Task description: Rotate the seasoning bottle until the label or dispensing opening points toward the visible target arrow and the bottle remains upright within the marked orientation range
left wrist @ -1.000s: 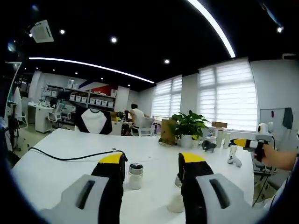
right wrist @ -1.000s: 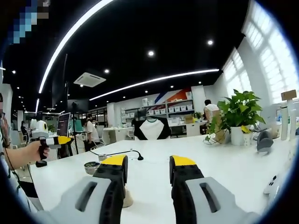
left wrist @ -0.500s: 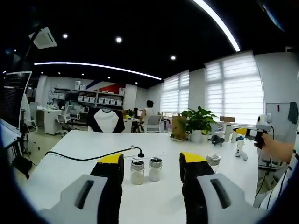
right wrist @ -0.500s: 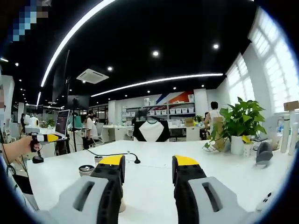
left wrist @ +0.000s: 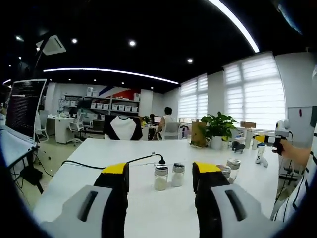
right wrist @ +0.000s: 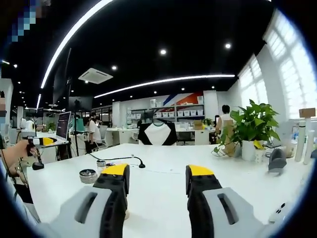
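Seasoning bottle (left wrist: 160,178): clear glass, metal cap, white contents, upright.

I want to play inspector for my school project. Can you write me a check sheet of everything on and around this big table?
Surface: long white table, mostly bare.
Job's things: two small clear glass seasoning bottles with metal caps, upright, side by side, white contents. No target arrow seen.
Clutter: another metal-capped jar and a shorter one beside the right jaw; round metal tin.
Grippers: left tool open, empty, short of the bottles. Right tool open, empty.
Cables: black cable lying across the table.
Surroundings: green potted plant, window blinds, shelves, monitor, seated person.
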